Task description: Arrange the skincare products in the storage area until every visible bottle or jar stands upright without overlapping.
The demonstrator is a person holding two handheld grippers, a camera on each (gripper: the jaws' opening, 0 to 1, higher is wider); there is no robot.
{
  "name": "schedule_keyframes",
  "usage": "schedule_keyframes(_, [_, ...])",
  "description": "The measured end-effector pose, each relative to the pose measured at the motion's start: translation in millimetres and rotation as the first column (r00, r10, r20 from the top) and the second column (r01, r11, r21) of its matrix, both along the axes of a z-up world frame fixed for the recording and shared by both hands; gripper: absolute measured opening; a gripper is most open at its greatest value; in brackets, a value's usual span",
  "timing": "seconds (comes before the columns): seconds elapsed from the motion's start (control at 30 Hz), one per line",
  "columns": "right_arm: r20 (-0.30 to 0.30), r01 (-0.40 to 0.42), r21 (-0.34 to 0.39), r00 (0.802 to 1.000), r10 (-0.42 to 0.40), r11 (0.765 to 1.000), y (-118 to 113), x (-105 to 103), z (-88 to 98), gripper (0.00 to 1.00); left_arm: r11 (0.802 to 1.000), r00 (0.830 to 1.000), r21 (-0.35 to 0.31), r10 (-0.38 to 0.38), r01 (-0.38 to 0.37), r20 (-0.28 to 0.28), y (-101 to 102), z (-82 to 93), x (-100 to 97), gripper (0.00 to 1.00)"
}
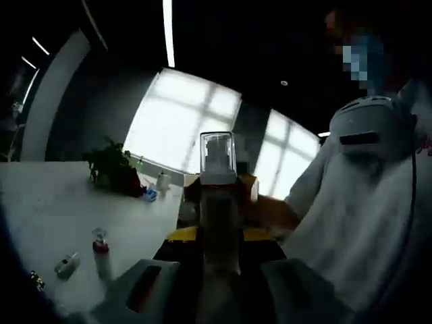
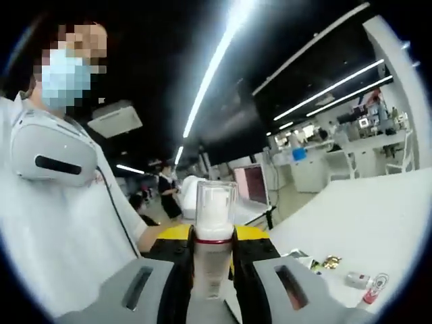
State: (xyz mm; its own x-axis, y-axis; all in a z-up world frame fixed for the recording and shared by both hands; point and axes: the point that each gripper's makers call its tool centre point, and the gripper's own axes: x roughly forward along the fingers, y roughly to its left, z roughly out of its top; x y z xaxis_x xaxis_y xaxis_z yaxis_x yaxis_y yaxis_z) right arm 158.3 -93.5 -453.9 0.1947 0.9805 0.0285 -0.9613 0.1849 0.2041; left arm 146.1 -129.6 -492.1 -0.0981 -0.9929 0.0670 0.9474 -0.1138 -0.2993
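A slim bottle with a clear cap (image 1: pixel 217 154) and a red ring under the cap (image 2: pixel 214 202) stands upright between the two grippers, which face each other. My left gripper (image 1: pixel 219 270) is shut on its body, backlit and blurred. My right gripper (image 2: pixel 214 283) also holds it between its grey jaws. The other gripper's yellow and black body shows just behind the bottle in each view (image 1: pixel 260 235) (image 2: pixel 253 234). On the white table (image 1: pixel 47 202) a small red-collared bottle (image 1: pixel 100 251) stands upright and a grey one (image 1: pixel 67 265) lies on its side.
A potted plant (image 1: pixel 111 169) and small bottles (image 1: pixel 160 182) sit at the table's far edge by the windows. A person in white (image 2: pixel 54 223) with a grey headset stands close behind the grippers. More small items (image 2: pixel 361 282) lie on the table (image 2: pixel 364 216).
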Motion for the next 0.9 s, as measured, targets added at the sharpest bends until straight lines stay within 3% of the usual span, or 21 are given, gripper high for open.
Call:
schedule_keyframes(0.07, [0.026, 0.016, -0.029, 1.0, -0.015, 0.999, 0, 0, -2.2, 0.21, 1.0, 1.0, 0.011, 0.004, -0.004, 0.013, -2, -2.4, 0.0, 0.15])
schedule_keyframes(0.3, [0.032, 0.039, -0.056, 0.999, -0.037, 0.998, -3, -6, -9.9, 0.21, 0.999, 0.998, 0.053, -0.016, 0.013, 0.056, -9, -10.7, -3.2, 0.15])
schedule_keyframes(0.53, [0.022, 0.065, -0.152, 0.998, -0.062, 0.986, -11, -4, -33.2, 0.21, 0.99, 0.996, 0.138, -0.03, 0.018, 0.09, -19, -32.9, -4.1, 0.15])
schedule_keyframes(0.77, [0.019, 0.072, -0.27, 0.997, -0.069, 0.96, -15, 0, -65.1, 0.21, 0.968, 0.991, 0.25, -0.026, -0.007, 0.132, -24, -63.4, -0.2, 0.16])
schedule_keyframes(0.9, [0.013, 0.074, -0.308, 0.997, -0.074, 0.949, -20, 5, -75.9, 0.22, 0.96, 0.99, 0.279, -0.022, -0.019, 0.142, -28, -74.5, 4.0, 0.15])
